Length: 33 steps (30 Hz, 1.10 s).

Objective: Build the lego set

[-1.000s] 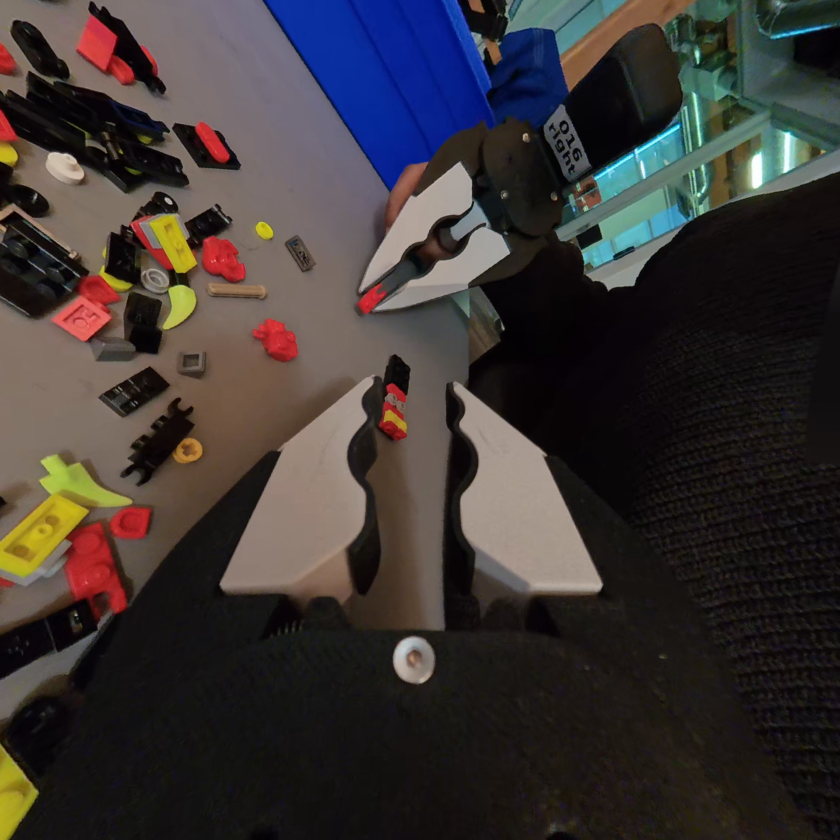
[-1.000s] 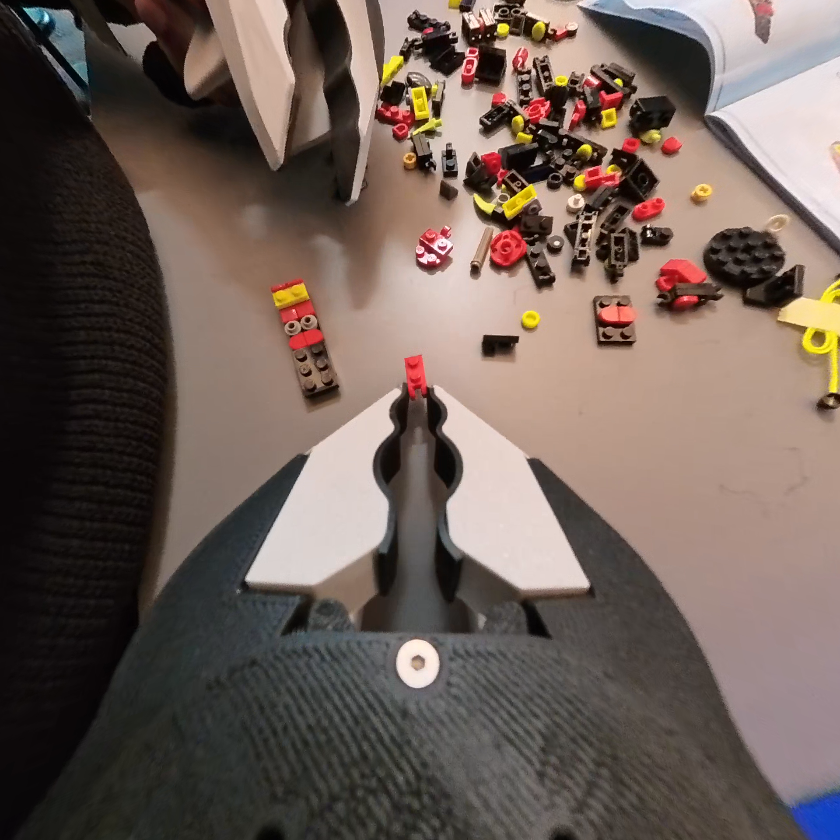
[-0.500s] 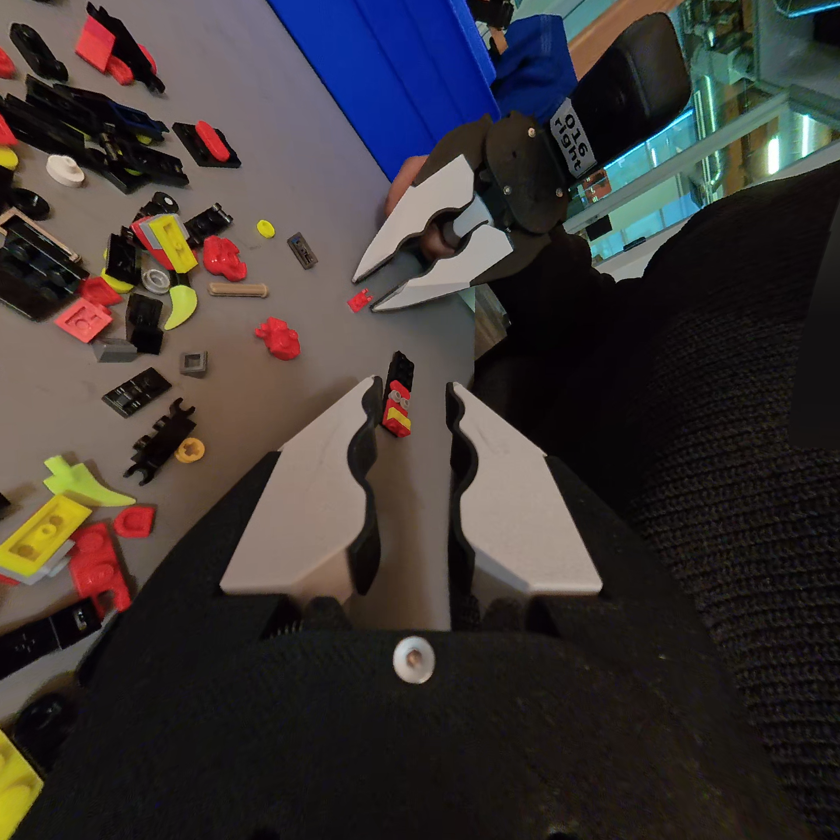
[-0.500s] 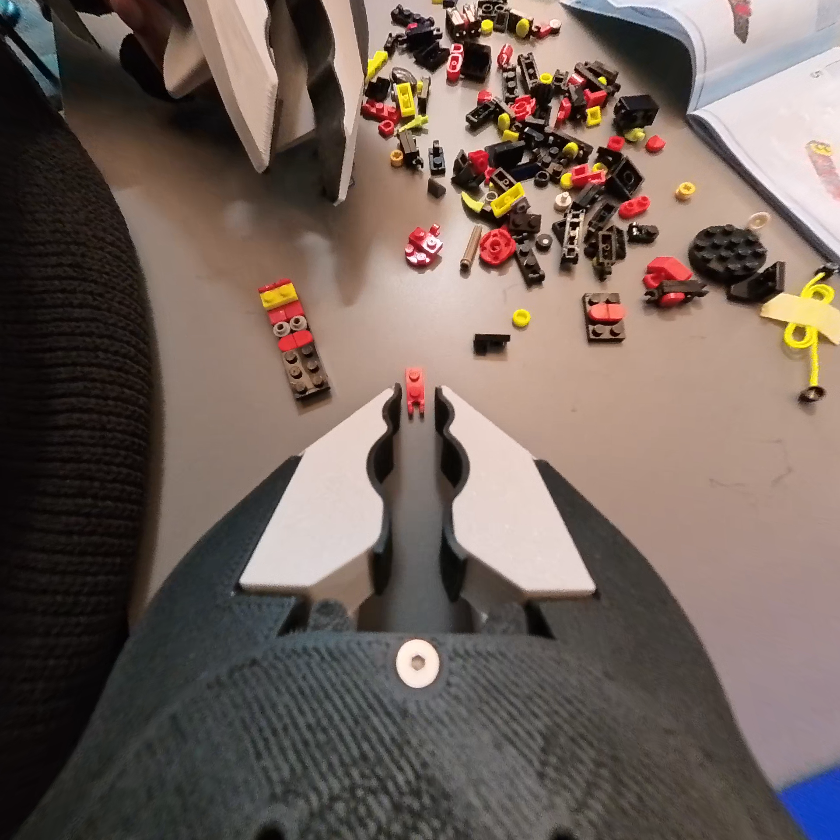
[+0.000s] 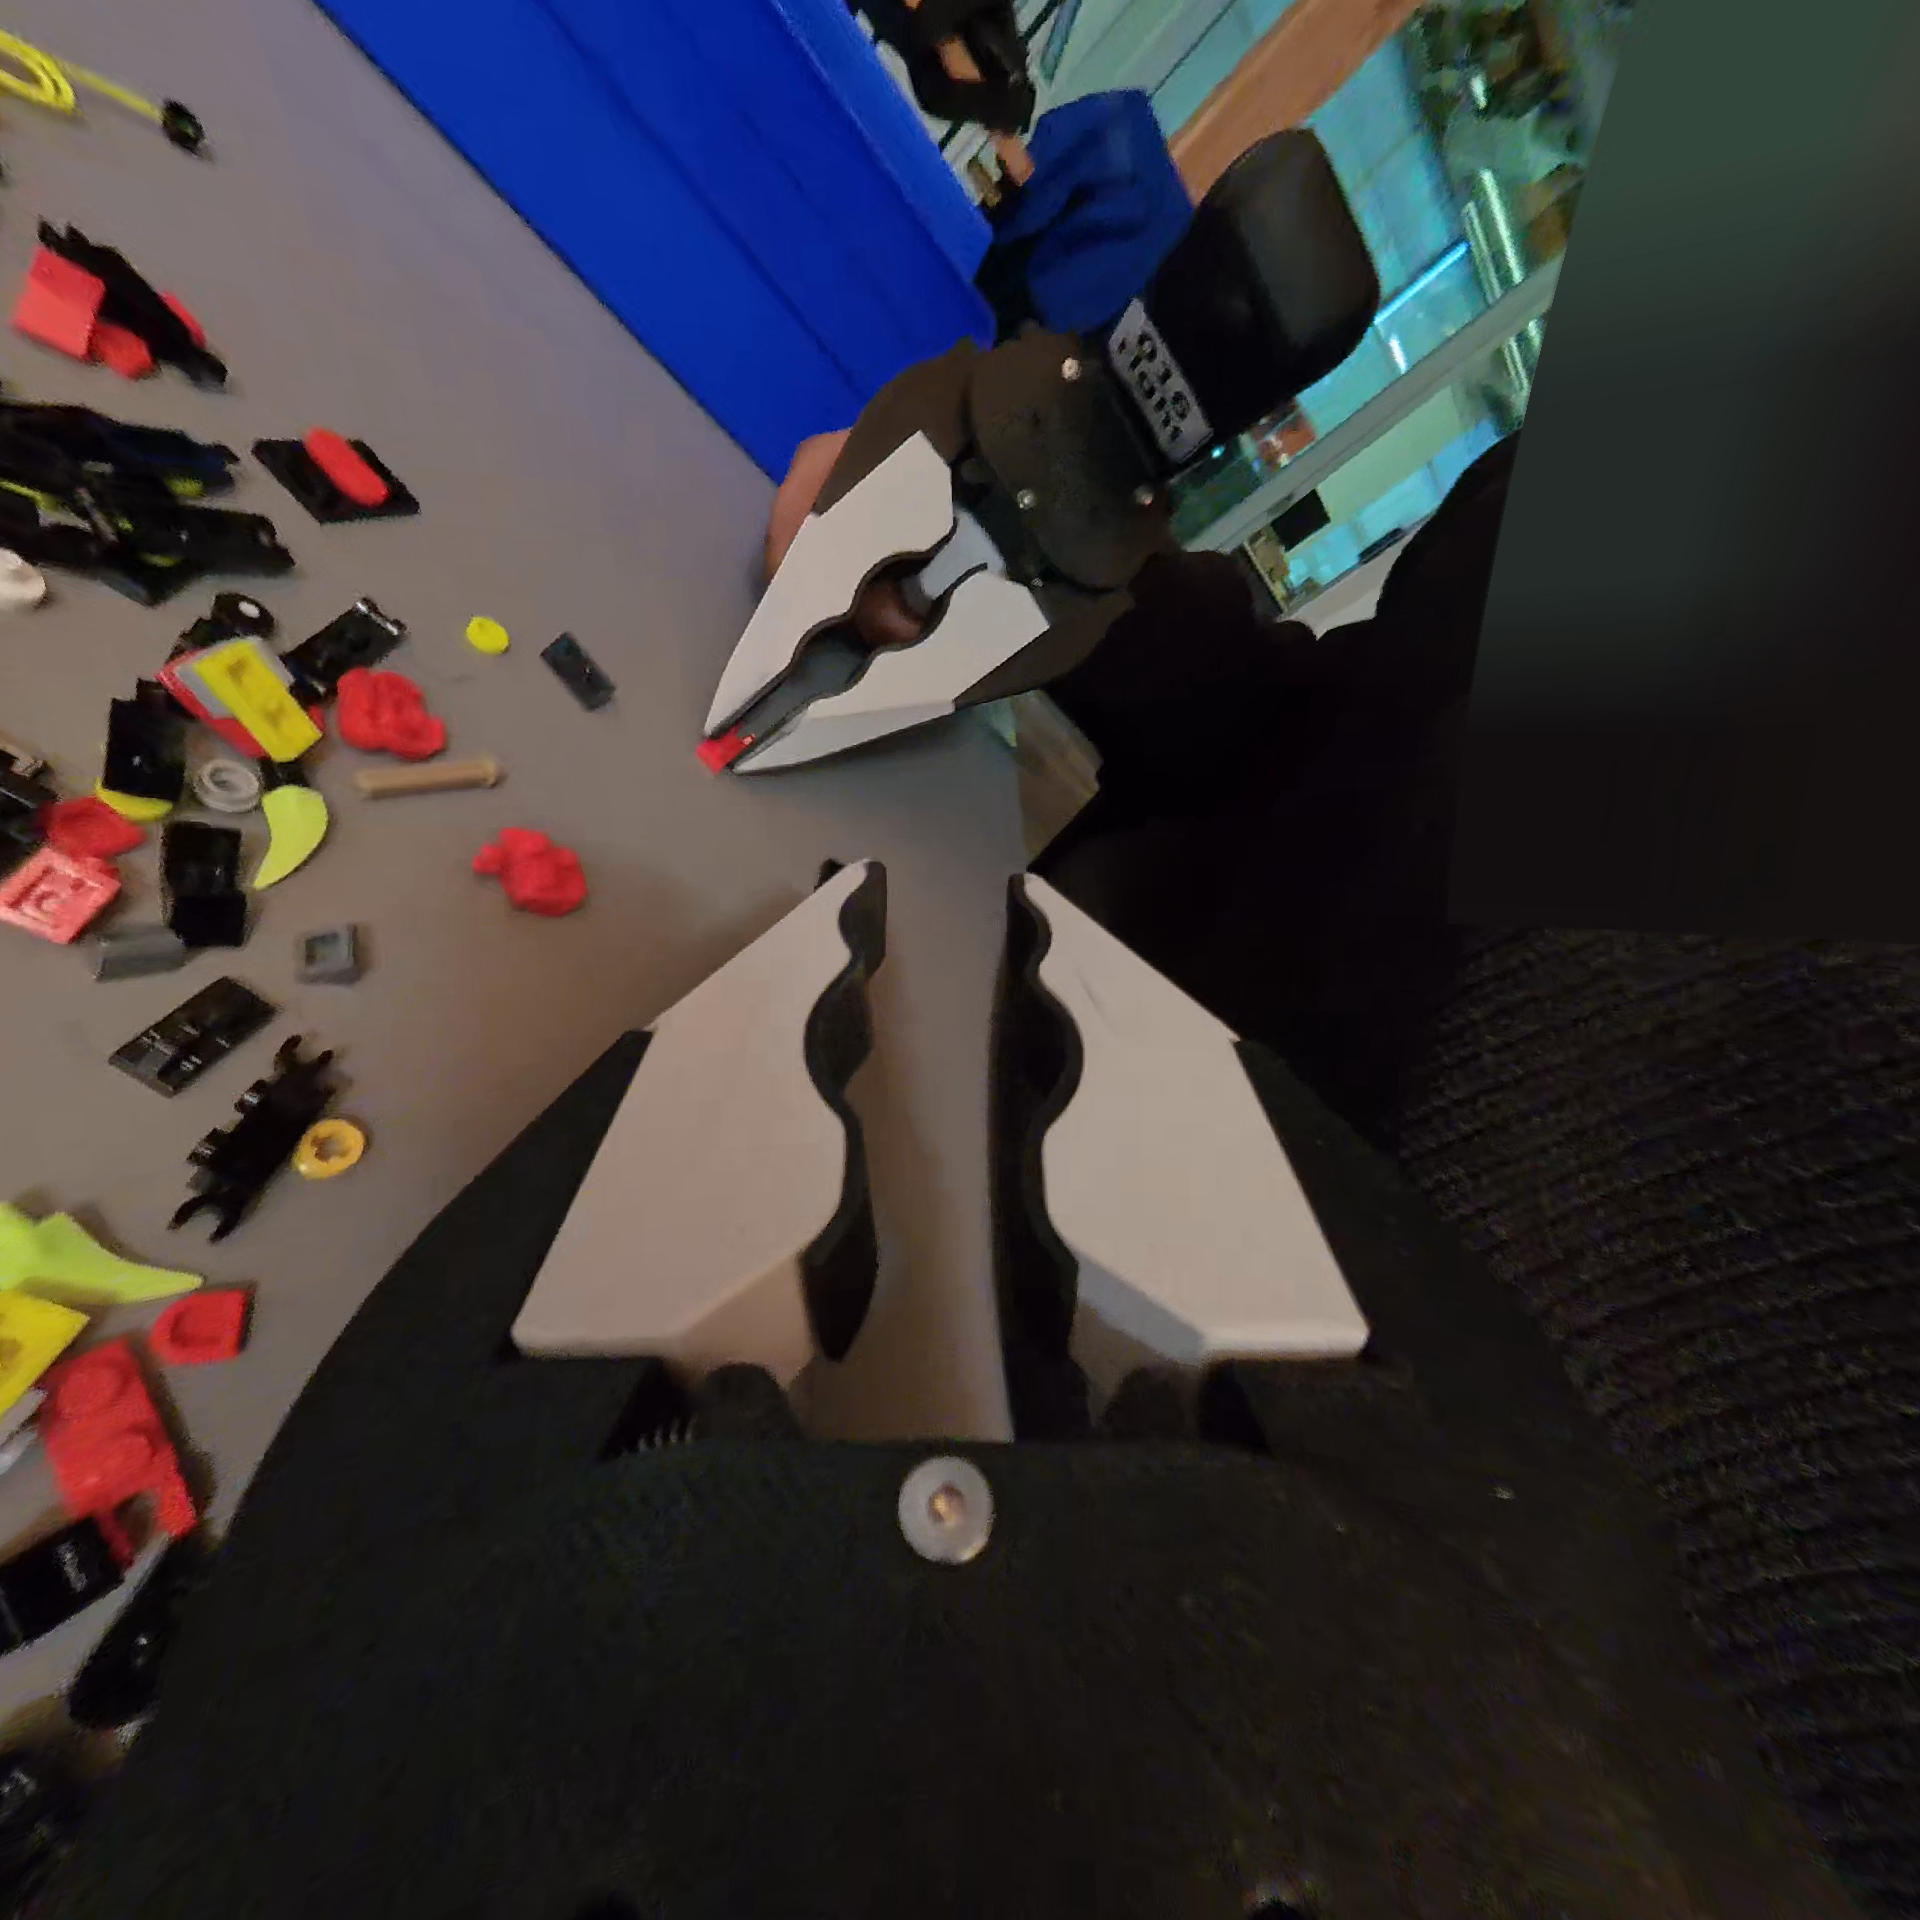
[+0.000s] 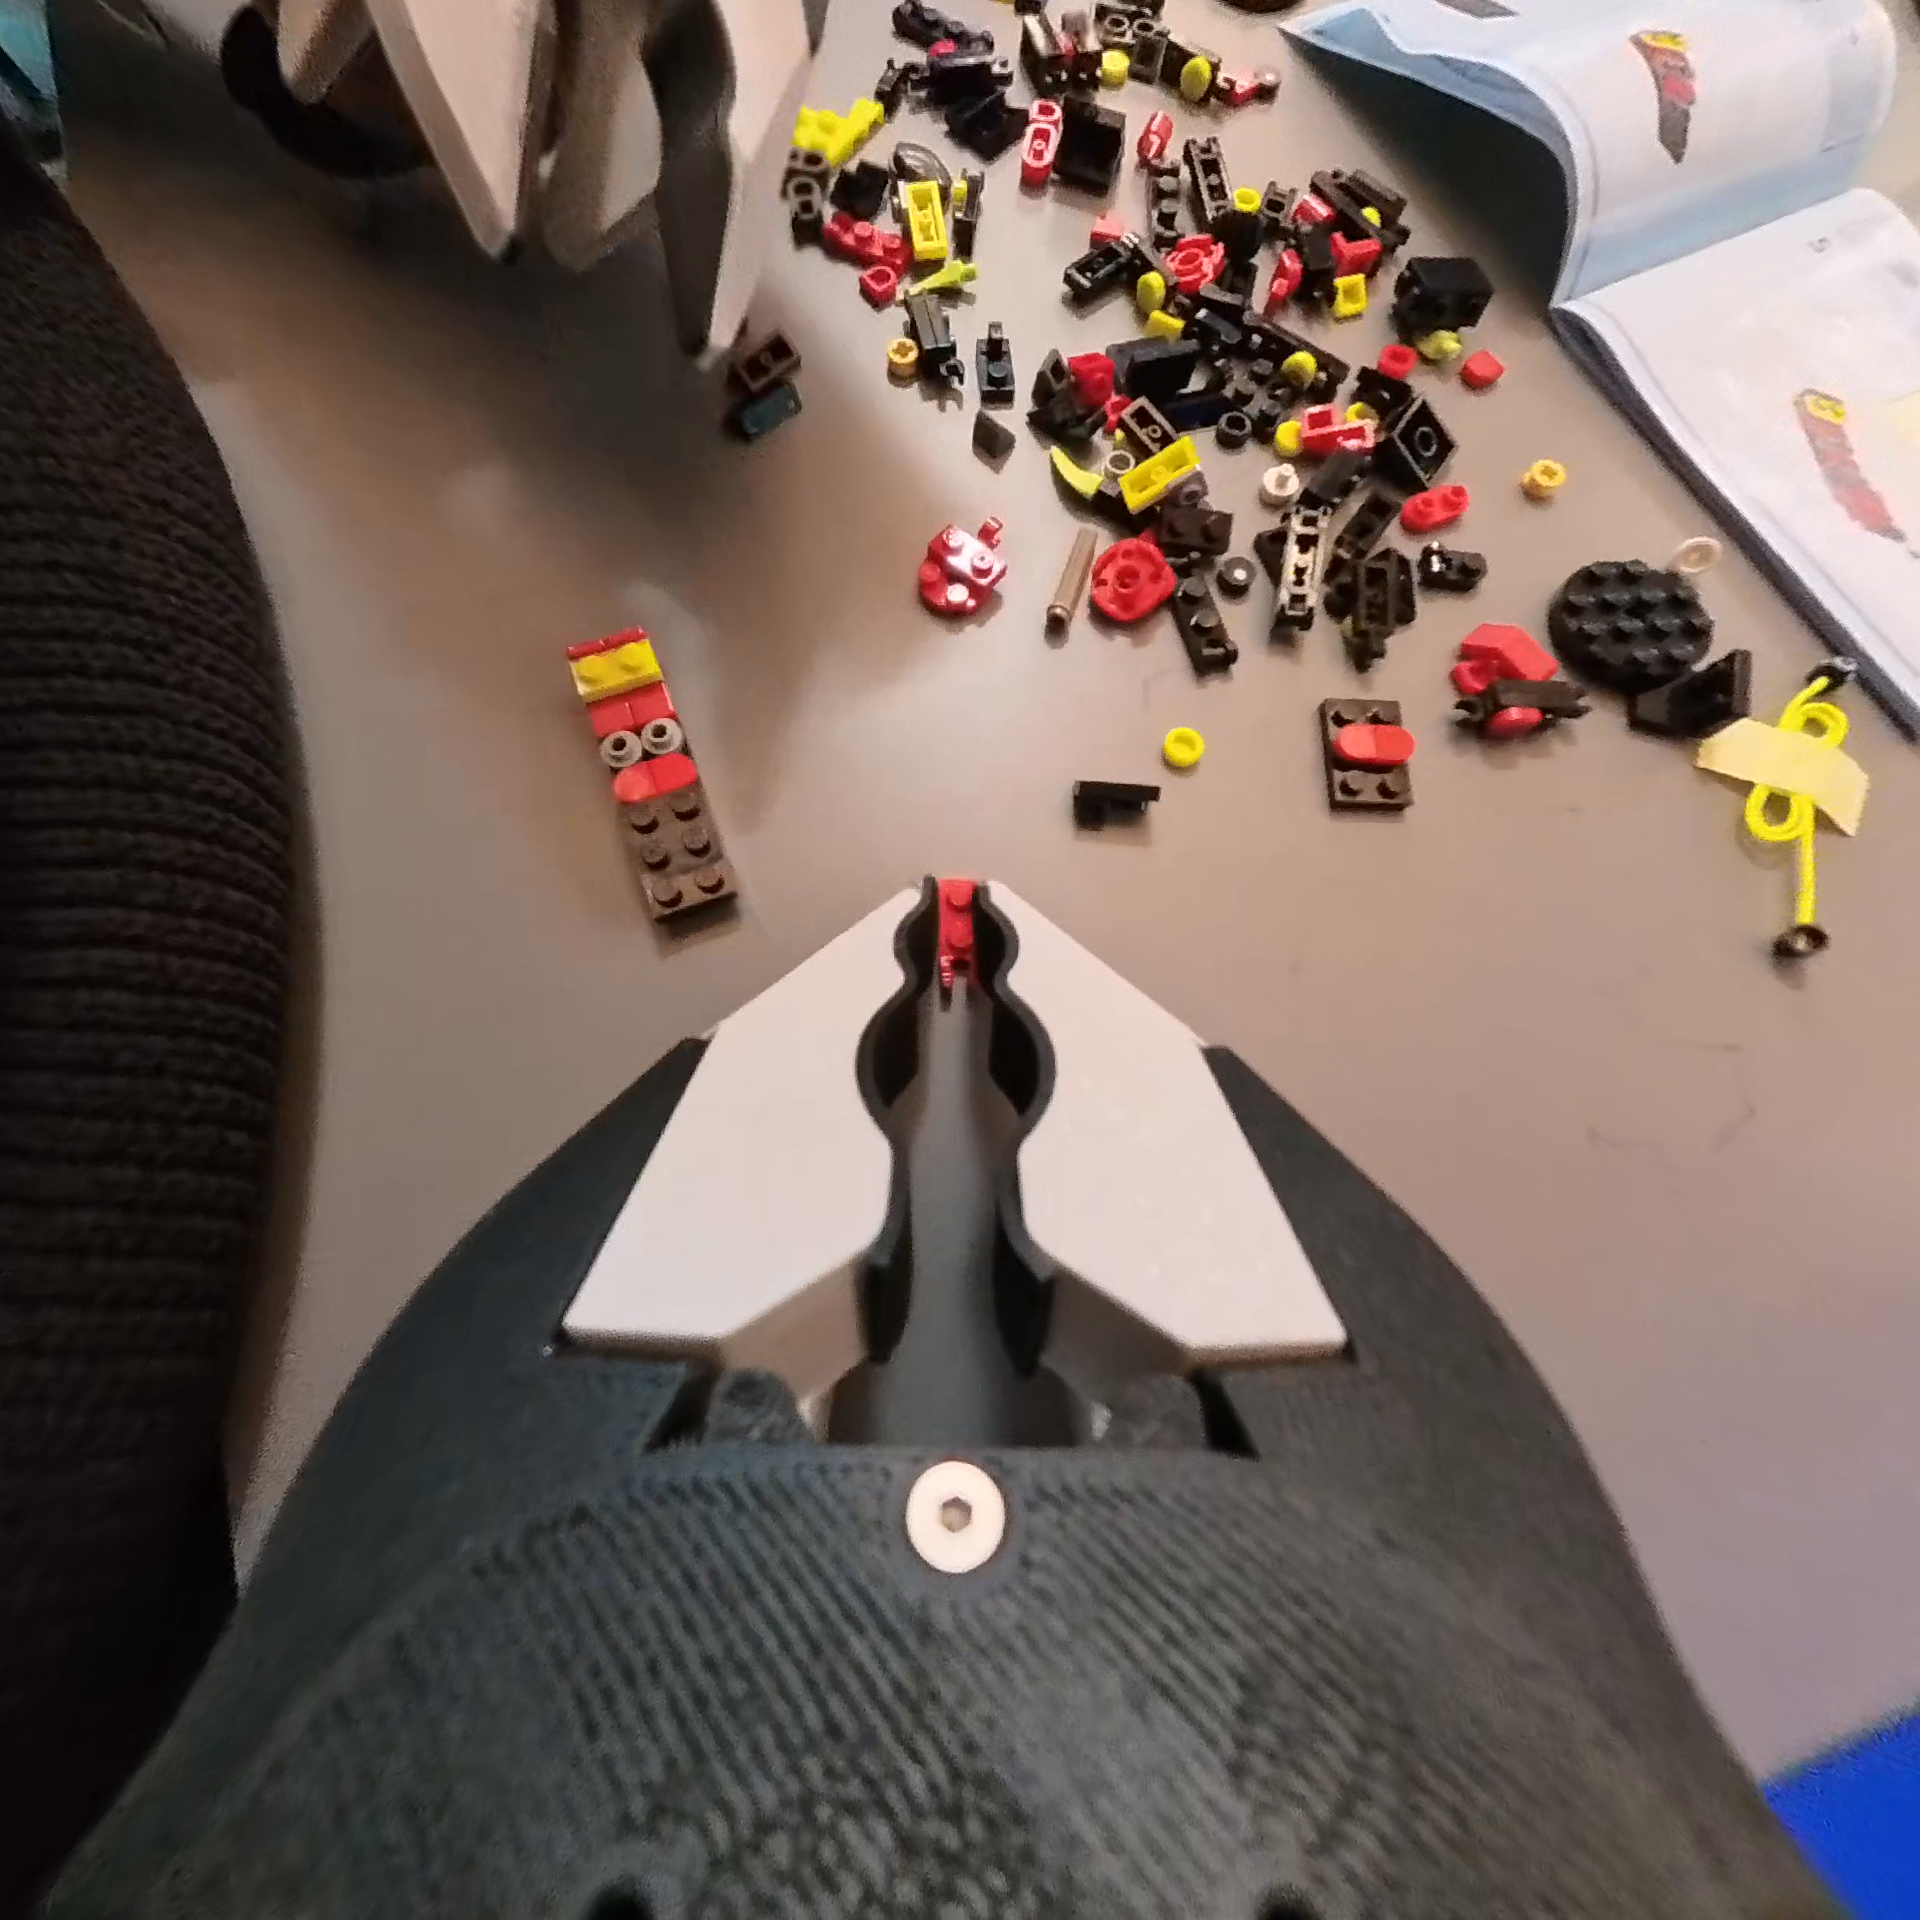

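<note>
My right gripper (image 6: 956,896) is shut on a small red piece (image 6: 956,920) and holds it just above the grey table (image 6: 1351,1091). It also shows in the left wrist view (image 5: 732,753), with the red piece (image 5: 720,750) at its tips. The partly built strip (image 6: 649,769), black with red, grey and yellow plates, lies flat to the left of my right gripper. My left gripper (image 5: 943,894) is open and empty. In the right wrist view it (image 6: 613,249) hangs at the top left, its tip beside a small dark brick (image 6: 764,384).
A pile of loose black, red and yellow pieces (image 6: 1195,364) spreads across the far table. An open instruction booklet (image 6: 1714,260) lies at the right, with a black round plate (image 6: 1631,623) and yellow string (image 6: 1787,779) near it. A blue bin (image 5: 675,208) stands beyond. There is about 10 centimetres between the tips of the two grippers. My left gripper is the nearer one to the small dark brick (image 6: 764,384): about 8 centimetres, against 12 centimetres.
My right gripper opened and let the red piece onto the table half a second ago, and is now shut on it again. The built strip has left the gap between my left fingers.
</note>
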Tool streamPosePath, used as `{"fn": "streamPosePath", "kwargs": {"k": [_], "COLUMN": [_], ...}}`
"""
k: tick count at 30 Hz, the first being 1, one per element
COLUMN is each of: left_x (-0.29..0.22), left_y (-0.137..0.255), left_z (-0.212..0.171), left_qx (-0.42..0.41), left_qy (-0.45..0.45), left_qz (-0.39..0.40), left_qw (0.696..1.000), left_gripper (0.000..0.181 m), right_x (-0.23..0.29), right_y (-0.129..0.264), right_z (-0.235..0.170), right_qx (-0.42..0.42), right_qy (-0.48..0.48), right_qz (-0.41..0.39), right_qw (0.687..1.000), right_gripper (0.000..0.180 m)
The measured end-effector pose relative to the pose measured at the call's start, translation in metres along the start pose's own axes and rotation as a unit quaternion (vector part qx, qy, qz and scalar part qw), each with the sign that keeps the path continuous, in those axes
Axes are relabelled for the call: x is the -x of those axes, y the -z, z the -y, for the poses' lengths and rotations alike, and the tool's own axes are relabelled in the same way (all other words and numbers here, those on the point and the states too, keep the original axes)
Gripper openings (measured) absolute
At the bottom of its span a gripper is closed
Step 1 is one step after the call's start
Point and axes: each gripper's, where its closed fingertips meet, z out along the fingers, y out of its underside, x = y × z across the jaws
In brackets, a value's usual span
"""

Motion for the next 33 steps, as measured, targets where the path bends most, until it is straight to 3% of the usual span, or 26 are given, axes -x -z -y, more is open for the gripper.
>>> {"fn": "streamPosePath", "kwargs": {"k": [11, 16, 21, 27, 32, 33], "left_x": [0.005, 0.002, -0.010, 0.002, 0.011, 0.014], "left_y": [0.004, 0.013, 0.032, 0.047, 0.051, 0.054], "left_z": [-0.001, 0.015, 0.040, 0.046, 0.047, 0.049], "left_qx": [0.006, -0.033, -0.108, -0.134, -0.129, -0.131], "left_qy": [-0.023, -0.060, -0.114, -0.139, -0.133, -0.134], "left_qz": [0.021, 0.041, 0.054, 0.111, 0.148, 0.161], "left_qw": [0.999, 0.997, 0.986, 0.975, 0.971, 0.969], "left_gripper": [0.018, 0.045, 0.079, 0.064, 0.048, 0.045], "right_x": [0.000, 0.002, -0.031, -0.028, -0.035, -0.040], "right_y": [0.000, 0.008, 0.045, 0.046, 0.054, 0.056], "right_z": [0.017, 0.037, 0.070, 0.067, 0.070, 0.070], "right_qx": [-0.030, -0.076, -0.183, -0.191, -0.205, -0.210], "right_qy": [-0.002, -0.006, -0.020, -0.099, -0.121, -0.136], "right_qz": [-0.016, -0.034, -0.169, -0.132, -0.147, -0.156], "right_qw": [0.999, 0.997, 0.968, 0.968, 0.960, 0.955], "right_gripper": [0.015, 0.014, 0.000, 0.006, 0.013, 0.006]}}
